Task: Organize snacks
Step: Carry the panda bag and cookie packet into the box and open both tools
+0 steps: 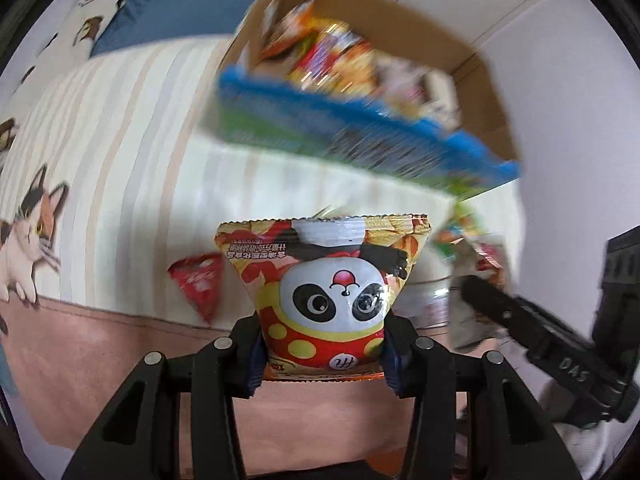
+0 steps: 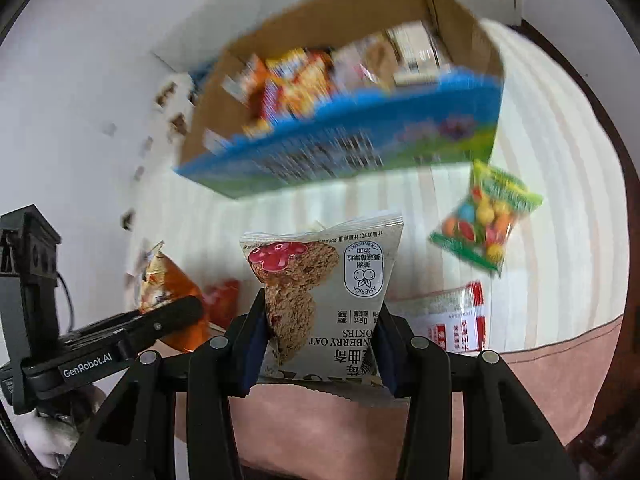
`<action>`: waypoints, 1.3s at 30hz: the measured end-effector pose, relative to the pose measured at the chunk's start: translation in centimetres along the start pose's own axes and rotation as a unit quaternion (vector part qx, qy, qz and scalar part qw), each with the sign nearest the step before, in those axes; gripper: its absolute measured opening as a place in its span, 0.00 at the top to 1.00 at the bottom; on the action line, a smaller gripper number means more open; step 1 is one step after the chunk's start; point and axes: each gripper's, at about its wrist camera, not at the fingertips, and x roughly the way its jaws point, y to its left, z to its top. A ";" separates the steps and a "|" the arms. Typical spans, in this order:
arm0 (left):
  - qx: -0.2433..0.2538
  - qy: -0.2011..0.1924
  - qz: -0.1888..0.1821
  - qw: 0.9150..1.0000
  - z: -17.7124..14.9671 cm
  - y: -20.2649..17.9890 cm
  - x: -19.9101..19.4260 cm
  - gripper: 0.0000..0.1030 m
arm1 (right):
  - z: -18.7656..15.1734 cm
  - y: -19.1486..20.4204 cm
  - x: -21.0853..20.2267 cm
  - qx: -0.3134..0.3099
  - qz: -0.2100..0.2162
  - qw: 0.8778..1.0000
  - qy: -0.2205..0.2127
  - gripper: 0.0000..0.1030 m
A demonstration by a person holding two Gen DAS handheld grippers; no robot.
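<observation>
My left gripper (image 1: 322, 354) is shut on a panda snack bag (image 1: 324, 280), red and yellow, held upside down above the bed. My right gripper (image 2: 320, 354) is shut on a grey cranberry oat cookie packet (image 2: 324, 284), also lifted off the bedding. Ahead stands an open cardboard box (image 1: 420, 12) with a blue printed front (image 2: 360, 140), holding several snack packs. In the left wrist view the right gripper (image 1: 480, 292) shows at the right with its packet. In the right wrist view the left gripper (image 2: 188, 308) shows at the left with its orange bag.
Loose on the striped bedspread (image 1: 120, 140) lie a small red triangular pack (image 1: 200, 284), a green bag of coloured candies (image 2: 484, 220) and a red-and-white packet (image 2: 452, 316). A pink blanket band (image 2: 540, 380) runs along the near edge. White wall and a blue pillow (image 1: 168, 8) lie behind.
</observation>
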 end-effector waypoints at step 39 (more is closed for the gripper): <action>0.034 0.124 0.144 0.981 23.3 2.1 10.6 0.14 | 19.8 -6.0 7.5 -0.007 -0.137 0.989 0.061 0.10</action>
